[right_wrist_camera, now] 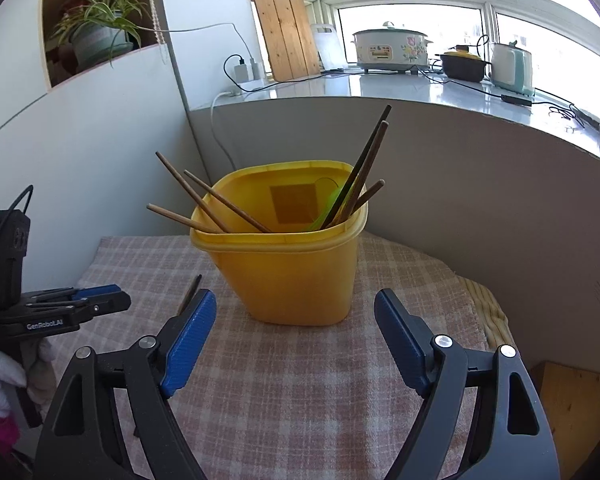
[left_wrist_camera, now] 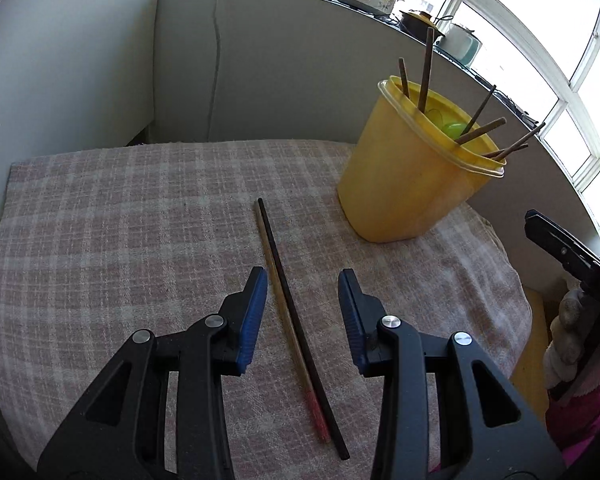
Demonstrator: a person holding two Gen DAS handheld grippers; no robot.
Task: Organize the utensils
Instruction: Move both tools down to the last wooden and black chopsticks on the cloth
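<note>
The yellow container (right_wrist_camera: 292,248) stands on the checked cloth (left_wrist_camera: 140,216), ahead of the right tool (right_wrist_camera: 296,340), which is open and empty. It holds several brown chopsticks (right_wrist_camera: 204,196) leaning on its rim. Two chopsticks (left_wrist_camera: 288,300) lie under the open left tool (left_wrist_camera: 303,312).

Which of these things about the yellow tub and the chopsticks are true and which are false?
1. Two chopsticks lie on the checked cloth. True.
2. The yellow tub is empty. False: several chopsticks stand in it.
3. The left tool squeezes a chopstick. False: its pads stand apart on either side, touching neither.
4. The right tool holds nothing. True: it is wide open, facing the tub.
5. The tub lies on its side. False: it stands upright.
</note>
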